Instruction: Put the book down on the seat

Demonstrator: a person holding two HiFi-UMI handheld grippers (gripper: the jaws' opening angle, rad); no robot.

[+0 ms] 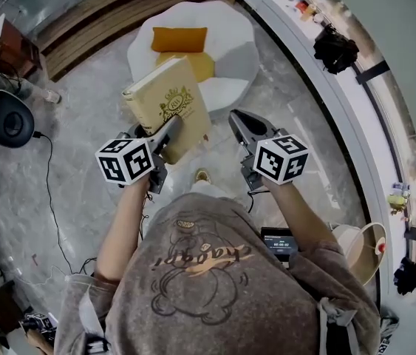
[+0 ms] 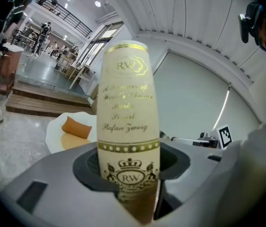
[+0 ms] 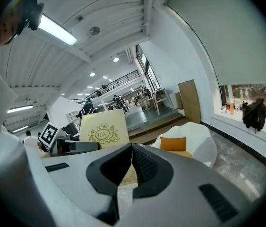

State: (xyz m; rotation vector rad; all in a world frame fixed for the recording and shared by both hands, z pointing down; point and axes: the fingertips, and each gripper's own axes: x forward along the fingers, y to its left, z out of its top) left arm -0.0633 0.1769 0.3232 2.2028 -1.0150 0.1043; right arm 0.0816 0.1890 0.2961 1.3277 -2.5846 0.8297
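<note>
Left tool (image 1: 171, 129) clamps the book (image 1: 166, 97); right tool (image 3: 132, 161) is closed, empty.

The book (image 2: 128, 126) bears most of the print. In the left gripper view its cream spine has "RW" in a gold emblem near the top. Below that come several lines of gold script, of which only the surname "Zweig" in the last line reads clearly. Under a dotted band sits a crowned crest with "RW" again. In the right gripper view the front cover shows the same crowned "RW" crest. The sweatshirt (image 1: 215, 287) carries a script word, upside down and not surely legible.
</note>
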